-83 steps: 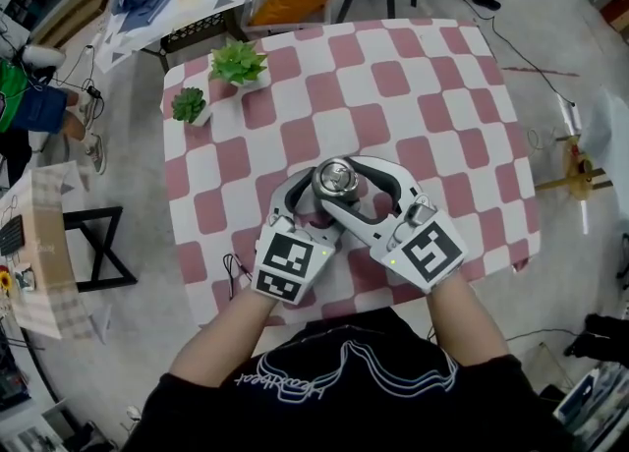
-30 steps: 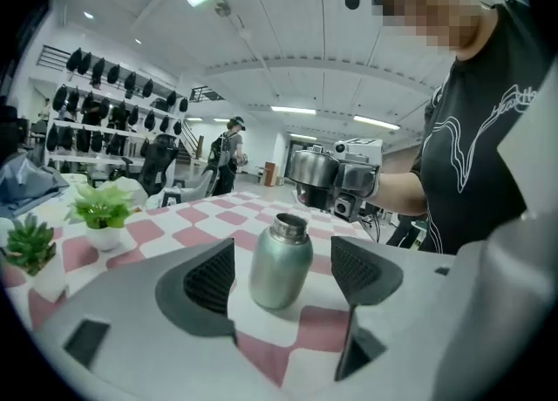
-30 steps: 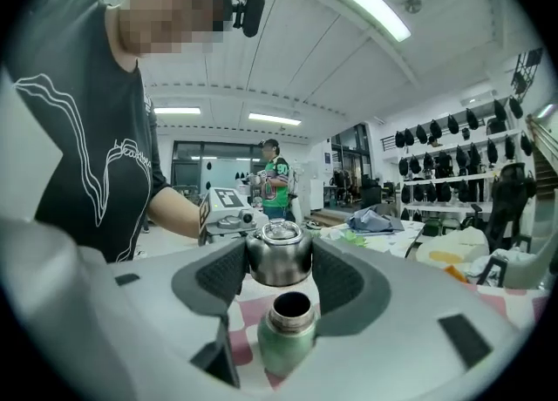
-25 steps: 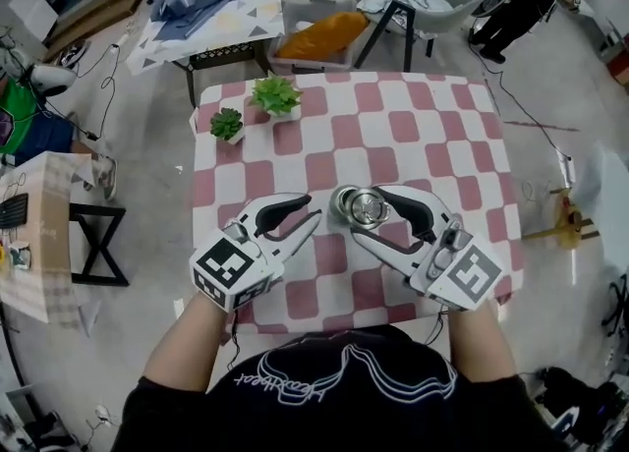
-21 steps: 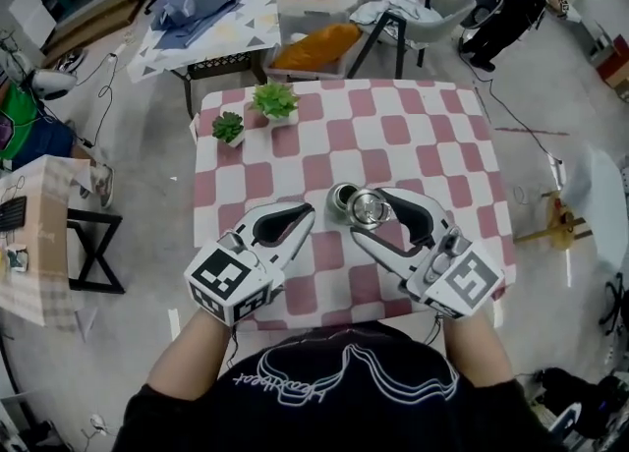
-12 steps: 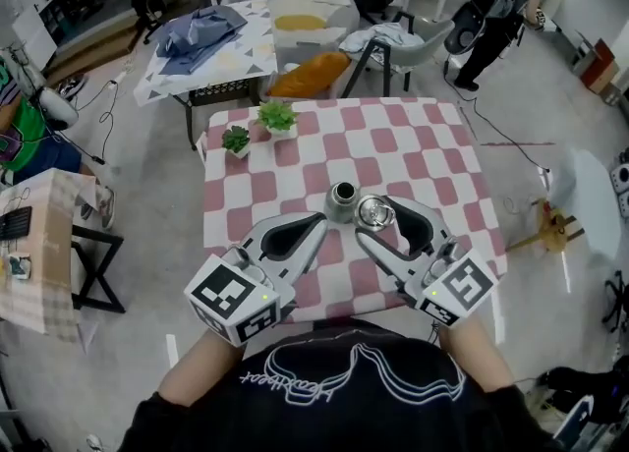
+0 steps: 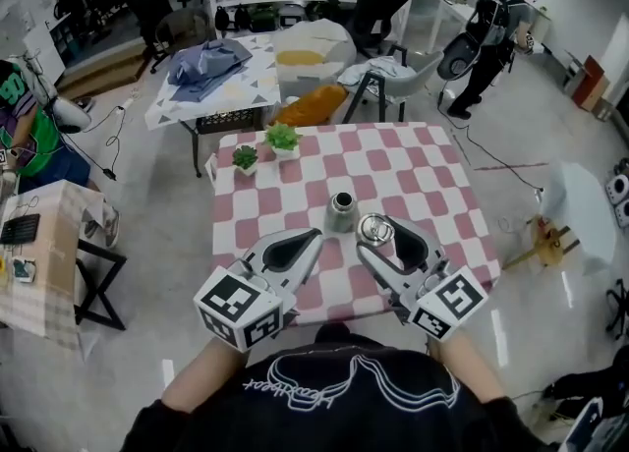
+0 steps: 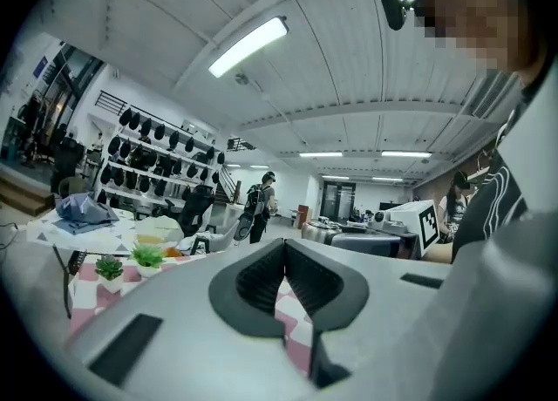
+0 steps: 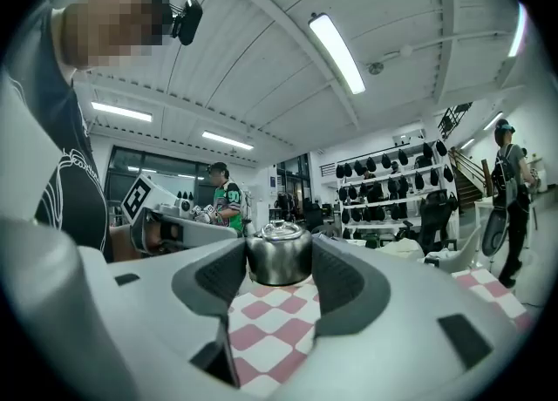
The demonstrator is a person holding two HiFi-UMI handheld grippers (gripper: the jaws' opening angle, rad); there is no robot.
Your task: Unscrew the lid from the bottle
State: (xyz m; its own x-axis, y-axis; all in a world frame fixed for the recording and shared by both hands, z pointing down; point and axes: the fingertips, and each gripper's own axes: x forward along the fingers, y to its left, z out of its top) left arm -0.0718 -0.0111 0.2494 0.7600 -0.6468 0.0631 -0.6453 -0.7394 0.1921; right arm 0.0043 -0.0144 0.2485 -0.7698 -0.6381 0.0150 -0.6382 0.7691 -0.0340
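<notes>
Right hand-held gripper [image 9: 279,279]: I grasp the round steel lid [image 9: 278,254].
Left hand-held gripper [image 8: 283,251]: clenched, empty.
Risk: grip seems shallow; lid could slip and topple the open steel bottle [image 7: 341,212].

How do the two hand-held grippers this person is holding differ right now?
The left hand-held gripper has its jaws shut together on nothing, while the right hand-held gripper has its jaws apart, clamped on the metal lid. The left one is empty-handed, whereas the right one holds the lid off the open bottle, to the bottle's right. Both are white with dark pads and a marker cube, and both are held over the checkered table.
</notes>
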